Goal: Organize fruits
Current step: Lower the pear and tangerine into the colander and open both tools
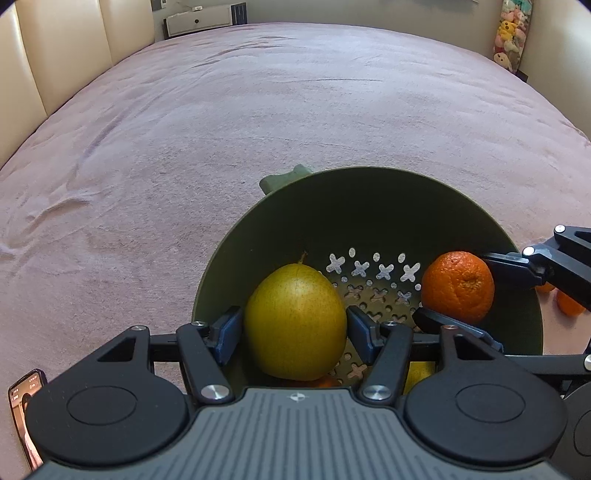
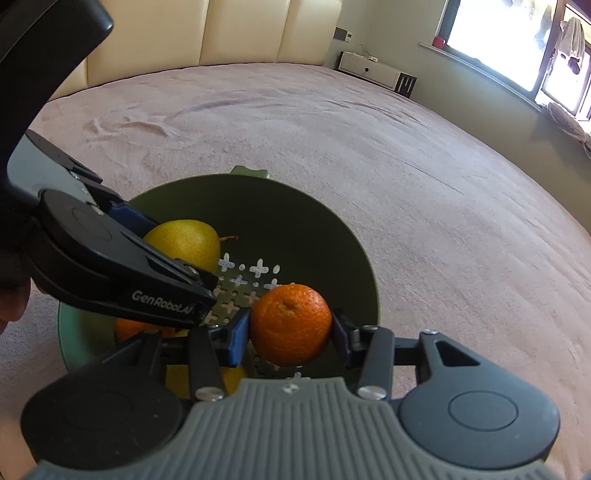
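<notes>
A dark green colander (image 1: 369, 206) with cross-shaped holes stands on the pink bed cover; it also shows in the right wrist view (image 2: 295, 221). My left gripper (image 1: 295, 328) is shut on a yellow pear (image 1: 295, 321) and holds it over the colander; the pear also shows in the right wrist view (image 2: 184, 243). My right gripper (image 2: 291, 328) is shut on an orange (image 2: 291, 323), also over the colander, to the right of the pear in the left wrist view (image 1: 458, 290). More orange and yellow fruit (image 2: 129, 328) lies partly hidden in the bottom.
Two small oranges (image 1: 569, 304) lie on the pink bed cover (image 1: 221, 147) right of the colander. A phone (image 1: 24, 413) lies at the near left. A cream headboard (image 2: 258, 29) and a white cabinet (image 2: 369, 68) stand beyond the bed.
</notes>
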The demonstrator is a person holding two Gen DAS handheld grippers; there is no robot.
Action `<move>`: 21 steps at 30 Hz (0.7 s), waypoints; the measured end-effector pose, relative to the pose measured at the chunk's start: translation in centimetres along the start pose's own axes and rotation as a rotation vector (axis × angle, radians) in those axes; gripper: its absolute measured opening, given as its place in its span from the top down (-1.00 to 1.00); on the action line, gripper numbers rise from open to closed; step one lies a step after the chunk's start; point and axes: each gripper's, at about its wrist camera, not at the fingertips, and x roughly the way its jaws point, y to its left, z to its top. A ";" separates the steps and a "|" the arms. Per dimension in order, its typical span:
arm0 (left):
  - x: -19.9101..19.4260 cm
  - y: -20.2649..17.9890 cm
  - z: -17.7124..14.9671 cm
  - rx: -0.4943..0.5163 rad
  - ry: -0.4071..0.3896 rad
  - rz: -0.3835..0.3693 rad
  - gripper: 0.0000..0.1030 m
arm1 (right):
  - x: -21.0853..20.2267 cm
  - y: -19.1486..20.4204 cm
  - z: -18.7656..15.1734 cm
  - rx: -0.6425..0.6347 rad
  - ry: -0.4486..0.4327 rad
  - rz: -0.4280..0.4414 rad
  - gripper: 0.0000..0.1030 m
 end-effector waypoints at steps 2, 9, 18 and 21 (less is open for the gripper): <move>0.0 -0.2 -0.1 0.010 -0.001 0.006 -0.36 | 0.1 0.0 0.0 -0.003 0.001 -0.002 0.15; -0.3 -0.3 0.0 0.005 0.003 0.008 -0.38 | 0.2 0.1 -0.1 -0.002 0.002 -0.002 0.15; -1.9 0.9 0.7 -0.067 -0.053 -0.008 -0.51 | 0.2 -0.1 0.1 0.023 0.004 0.002 0.14; -2.6 1.4 0.8 -0.101 -0.062 -0.014 -0.51 | 0.4 0.1 0.4 0.023 0.004 -0.001 0.14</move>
